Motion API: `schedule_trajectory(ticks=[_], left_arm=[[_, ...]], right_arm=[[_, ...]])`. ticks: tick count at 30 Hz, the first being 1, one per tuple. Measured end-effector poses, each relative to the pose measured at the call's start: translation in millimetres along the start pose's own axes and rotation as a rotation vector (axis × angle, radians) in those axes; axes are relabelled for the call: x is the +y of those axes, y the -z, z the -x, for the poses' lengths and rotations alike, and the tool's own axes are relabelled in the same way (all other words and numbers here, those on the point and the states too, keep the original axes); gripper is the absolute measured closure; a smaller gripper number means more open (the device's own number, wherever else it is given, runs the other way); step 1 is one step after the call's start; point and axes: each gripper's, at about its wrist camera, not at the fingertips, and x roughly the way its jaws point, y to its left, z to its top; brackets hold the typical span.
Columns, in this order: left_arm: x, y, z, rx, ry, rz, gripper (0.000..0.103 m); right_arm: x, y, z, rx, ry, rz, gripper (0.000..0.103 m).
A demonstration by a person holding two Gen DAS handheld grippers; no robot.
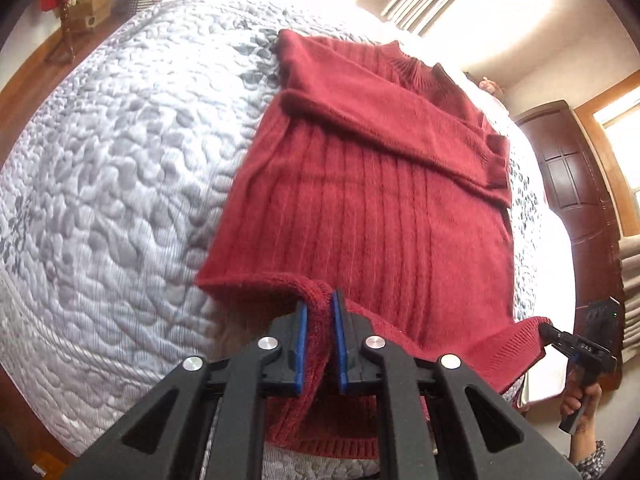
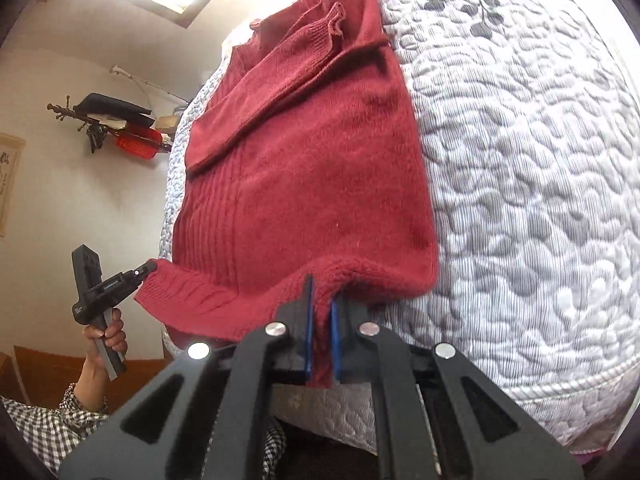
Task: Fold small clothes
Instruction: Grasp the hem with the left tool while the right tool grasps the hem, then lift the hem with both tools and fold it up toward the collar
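Red sweater lying flat on the quilted bed, sleeves folded across its chest, left claw and right claw each pinching the lifted bottom hem

Home bedroom: quilted bed, wooden wardrobe

Bare quilt open beside sweater; folded sleeve lies across chest.
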Motion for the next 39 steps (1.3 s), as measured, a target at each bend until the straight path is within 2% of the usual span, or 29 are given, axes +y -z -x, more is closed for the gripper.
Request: schedule_trajectory(ticks=[6, 11, 16, 19, 20, 21, 22, 23, 25, 26, 27, 28, 32, 36, 39], left_arm=[[19, -38, -29, -0.023, -0.017, 0.04, 0.092], [11, -74, -73, 0.01, -0.07, 0.025, 0.092], [15, -92, -95, 0.041, -0.074, 0.036, 0.089], [25, -99, -95, 0.054, -0.057, 0.068, 0.086], [28, -101, -91, 0.045, -0.072, 0.076, 0.086], [33, -103, -86, 0.031, -0.086, 0.085, 0.075], [39, -105, -78, 0.005, -0.106, 0.101, 0.056], [46, -106, -69, -0.028, -0.125, 0.118, 0.054], [59, -108, -52, -0.069, -0.143, 0.141, 0.054], [63, -109, -45, -0.084, -0.155, 0.14, 0.054], [65, -110, -38, -0.098, -0.17, 0.127, 0.054], [66, -110, -33, -0.104, -0.183, 0.108, 0.054], [58, -109, -29, -0.091, -0.176, 0.03, 0.051], [40, -101, -43, -0.045, -0.144, -0.053, 0.043], [23, -96, -62, 0.001, -0.172, -0.149, 0.042]], right_arm=[[-14, -56, -14, 0.019, 0.006, -0.037, 0.097], [-28, -93, -37, 0.062, 0.026, -0.072, 0.097], [-36, -113, -62, 0.11, 0.054, -0.103, 0.097], [-48, -115, -64, 0.124, 0.044, -0.148, 0.093], [-52, -112, -61, 0.126, 0.028, -0.162, 0.091], [-55, -112, -58, 0.123, 0.017, -0.169, 0.09], [-56, -112, -54, 0.116, 0.014, -0.167, 0.089], [-56, -111, -50, 0.11, 0.013, -0.159, 0.086], [-58, -112, -38, 0.077, 0.062, -0.143, 0.051], [-60, -113, -32, 0.048, 0.088, -0.136, 0.04], [-61, -114, -25, 0.028, 0.09, -0.123, 0.048], [-63, -114, -19, 0.02, 0.086, -0.118, 0.05], [-57, -114, -6, 0.011, 0.073, -0.048, 0.051], [-42, -114, -18, 0.047, 0.065, 0.023, 0.043], [-25, -114, -38, 0.091, 0.1, 0.085, 0.039]])
